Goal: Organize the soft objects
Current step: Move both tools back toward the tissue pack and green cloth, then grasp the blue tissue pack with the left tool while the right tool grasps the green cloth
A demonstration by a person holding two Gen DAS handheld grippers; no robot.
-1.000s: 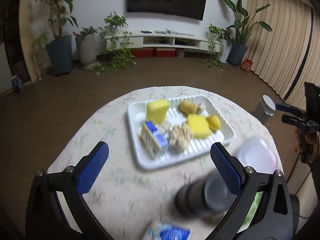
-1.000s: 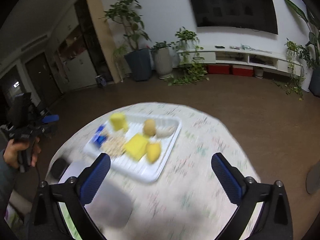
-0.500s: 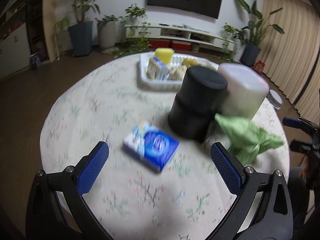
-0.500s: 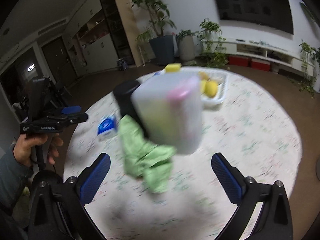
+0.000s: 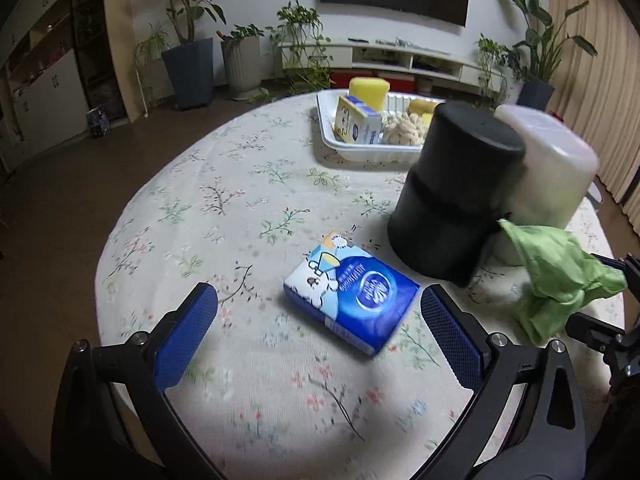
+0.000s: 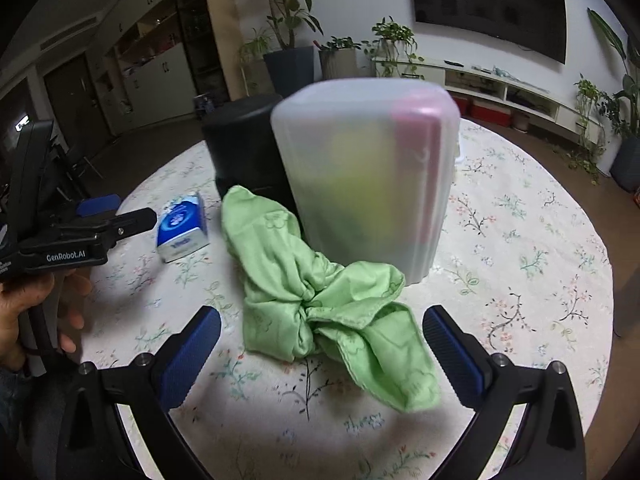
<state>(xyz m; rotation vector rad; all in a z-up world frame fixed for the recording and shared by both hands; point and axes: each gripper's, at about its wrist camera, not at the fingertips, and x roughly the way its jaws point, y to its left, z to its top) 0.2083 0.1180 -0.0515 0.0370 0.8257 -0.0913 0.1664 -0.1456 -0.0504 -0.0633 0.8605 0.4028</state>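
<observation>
We have both tongs spread wide with nothing between their blue pads. The right tongs (image 6: 322, 354) face the crumpled green cloth (image 6: 320, 304), which lies straight ahead and just beyond the pads, roughly centred in the gap. Its long axis runs from the far left, where it leans against the black canister (image 6: 248, 152), down toward the near right. The cloth's middle knot touches the foot of the frosted plastic container (image 6: 368, 176).

The left tongs (image 5: 318, 330) are lined up on the blue tissue pack (image 5: 352, 300), which lies flat just ahead of the pads, with its long side slanting from far left to near right. We judge each pair of tongs nearest its own soft thing: the right for the cloth, the left for the pack.

Both sit on the round desk (image 5: 224, 208) under a floral cloth. A white tray (image 5: 332, 136) at the far edge holds yellow sponges (image 5: 368, 88) and other soft items. Beyond are a dark floor, potted plants, and a wall-mounted television.
</observation>
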